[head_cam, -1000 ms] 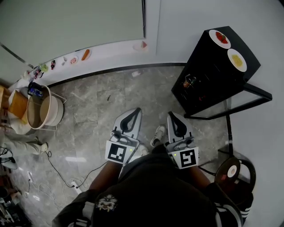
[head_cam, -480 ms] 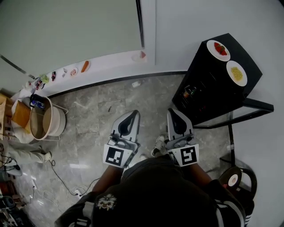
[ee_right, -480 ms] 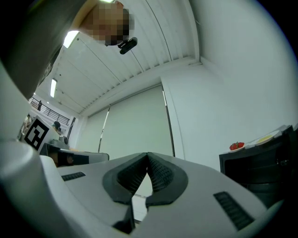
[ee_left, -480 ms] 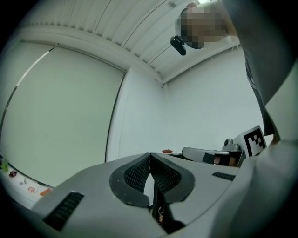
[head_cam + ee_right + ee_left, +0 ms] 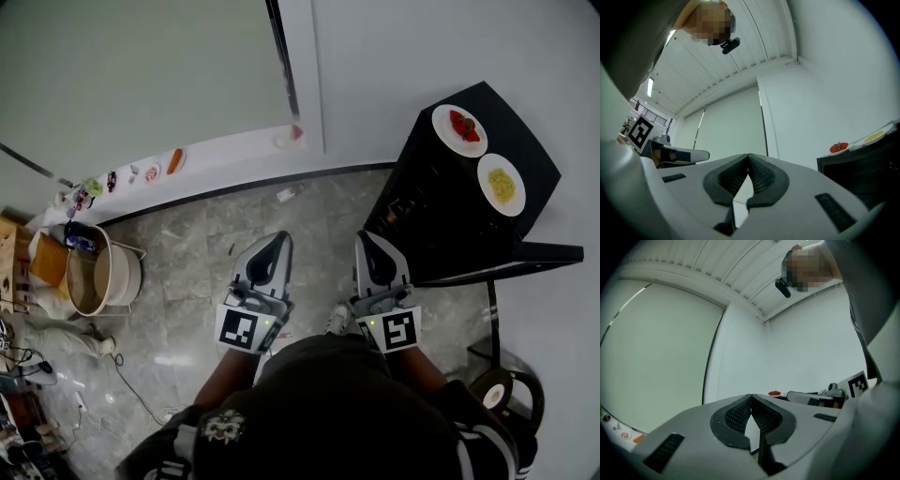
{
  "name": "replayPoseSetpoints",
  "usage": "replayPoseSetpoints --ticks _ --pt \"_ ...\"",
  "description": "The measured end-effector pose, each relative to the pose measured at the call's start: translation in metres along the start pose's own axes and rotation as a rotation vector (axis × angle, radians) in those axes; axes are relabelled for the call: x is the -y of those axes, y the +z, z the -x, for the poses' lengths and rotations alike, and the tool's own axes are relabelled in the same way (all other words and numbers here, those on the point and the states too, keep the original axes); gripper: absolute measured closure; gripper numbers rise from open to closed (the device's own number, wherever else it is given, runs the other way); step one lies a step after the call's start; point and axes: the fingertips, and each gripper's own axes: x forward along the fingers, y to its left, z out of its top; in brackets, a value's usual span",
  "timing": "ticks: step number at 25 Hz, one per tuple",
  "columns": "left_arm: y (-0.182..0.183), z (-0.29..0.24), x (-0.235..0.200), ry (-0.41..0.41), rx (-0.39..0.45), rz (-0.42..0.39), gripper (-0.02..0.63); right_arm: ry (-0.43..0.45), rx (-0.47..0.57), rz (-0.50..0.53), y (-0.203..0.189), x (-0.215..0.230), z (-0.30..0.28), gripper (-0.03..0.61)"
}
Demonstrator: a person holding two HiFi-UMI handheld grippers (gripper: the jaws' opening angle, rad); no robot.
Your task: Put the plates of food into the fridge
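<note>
A small black fridge (image 5: 469,197) stands at the right against the white wall. On its top sit two white plates: one with red food (image 5: 459,129) and one with yellow food (image 5: 502,184). In the right gripper view the red-food plate (image 5: 840,148) and the yellow-food plate (image 5: 874,137) show on the fridge (image 5: 862,173) at the right. My left gripper (image 5: 278,238) and right gripper (image 5: 366,237) are both shut and empty, held side by side over the floor, left of the fridge. The left gripper (image 5: 751,396) and right gripper (image 5: 748,155) have tips touching.
A low white ledge (image 5: 216,150) along the far wall carries a plate with a sausage (image 5: 174,161) and small items. A round tub (image 5: 98,279) stands at the left with cables (image 5: 131,384) on the marble floor. A round stool (image 5: 502,392) is at the lower right.
The view has shifted toward the fridge: it and its two plates sit closer and lower in the head view. Both grippers stayed shut, side by side in front of the person.
</note>
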Motion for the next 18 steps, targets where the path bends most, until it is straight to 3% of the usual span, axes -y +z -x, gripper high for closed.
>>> replayPoseSetpoints --ticks 8,11,15,18 --pt "-0.016 -0.043 -0.009 0.051 -0.02 -0.006 0.592 0.011 0.0 -0.007 -0.011 0.037 -0.024 0.555" --pt "-0.018 -0.055 -0.002 0.017 -0.02 -0.038 0.592 0.004 0.001 0.004 -0.011 0.049 -0.025 0.555" --pt "-0.02 -0.071 0.013 -0.033 -0.036 -0.006 0.592 -0.039 0.005 0.01 -0.005 0.064 -0.02 0.555" --pt "-0.033 -0.083 0.022 -0.087 -0.057 -0.03 0.592 -0.078 -0.001 0.019 -0.005 0.077 -0.014 0.555"
